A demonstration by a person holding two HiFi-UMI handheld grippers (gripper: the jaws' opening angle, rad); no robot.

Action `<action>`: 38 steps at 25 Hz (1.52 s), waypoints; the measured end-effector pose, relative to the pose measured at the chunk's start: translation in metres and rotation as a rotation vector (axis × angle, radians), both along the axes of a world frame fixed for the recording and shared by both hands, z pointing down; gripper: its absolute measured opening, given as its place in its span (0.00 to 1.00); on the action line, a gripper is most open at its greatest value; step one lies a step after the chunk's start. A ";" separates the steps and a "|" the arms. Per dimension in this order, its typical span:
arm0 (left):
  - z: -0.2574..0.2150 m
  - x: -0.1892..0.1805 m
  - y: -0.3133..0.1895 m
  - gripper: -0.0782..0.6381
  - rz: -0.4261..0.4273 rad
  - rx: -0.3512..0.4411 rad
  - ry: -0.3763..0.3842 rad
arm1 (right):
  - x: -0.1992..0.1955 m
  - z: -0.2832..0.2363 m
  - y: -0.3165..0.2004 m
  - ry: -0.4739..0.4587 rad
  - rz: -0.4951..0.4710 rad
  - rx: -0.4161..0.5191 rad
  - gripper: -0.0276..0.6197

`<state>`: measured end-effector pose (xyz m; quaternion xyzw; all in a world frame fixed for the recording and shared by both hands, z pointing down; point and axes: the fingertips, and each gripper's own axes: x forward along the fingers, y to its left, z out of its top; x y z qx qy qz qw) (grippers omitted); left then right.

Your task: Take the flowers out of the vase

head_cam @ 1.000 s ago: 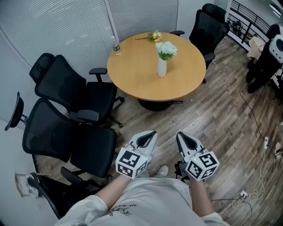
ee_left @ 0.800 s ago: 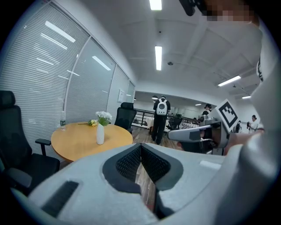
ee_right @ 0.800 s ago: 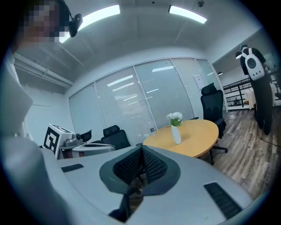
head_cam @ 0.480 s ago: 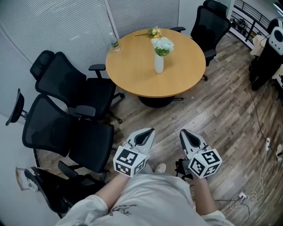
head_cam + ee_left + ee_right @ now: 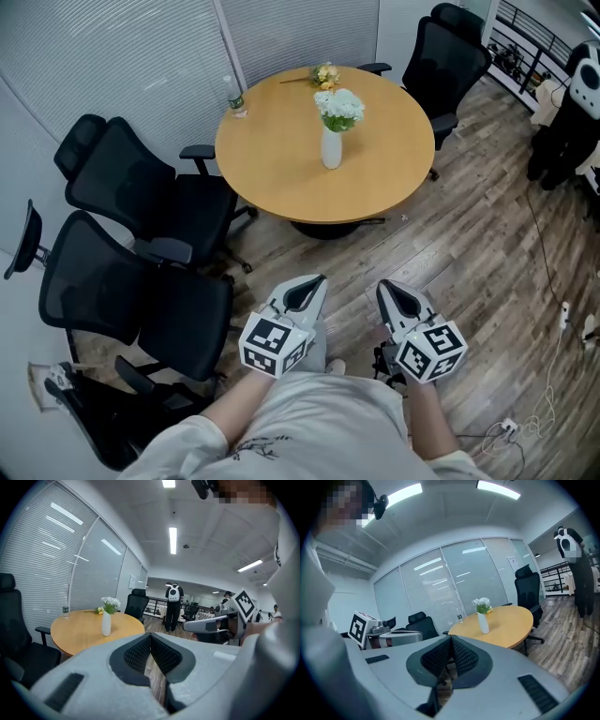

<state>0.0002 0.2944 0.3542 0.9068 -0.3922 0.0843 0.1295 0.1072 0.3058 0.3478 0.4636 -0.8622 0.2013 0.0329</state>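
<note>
The vase (image 5: pixel 331 148), with white flowers (image 5: pixel 339 105) in it, stands upright near the middle of the round surface (image 5: pixel 281 173). The left gripper (image 5: pixel 315 283) and right gripper (image 5: pixel 387 290) hang over the floor (image 5: pixel 469 253), well short of its near edge, jaws clenched on nothing.

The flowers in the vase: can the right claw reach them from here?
Probably not yet. The right claw, shut, hangs well short, with floor between it and the flowers on the table. Nothing blocks the way; stepping closer should do.
</note>
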 end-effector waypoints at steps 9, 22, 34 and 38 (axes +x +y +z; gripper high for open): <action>0.005 -0.007 -0.110 0.12 0.005 0.000 0.015 | -0.010 -0.001 -0.107 0.008 0.002 0.021 0.05; -0.004 -0.040 -0.272 0.12 0.061 0.015 0.015 | -0.036 -0.010 -0.280 0.006 0.058 0.029 0.05; -0.002 -0.029 -0.357 0.12 0.129 0.014 0.000 | -0.026 -0.011 -0.356 0.029 0.080 0.032 0.05; -0.002 -0.021 -0.371 0.12 0.131 0.016 -0.010 | -0.027 -0.011 -0.373 0.036 0.045 0.031 0.05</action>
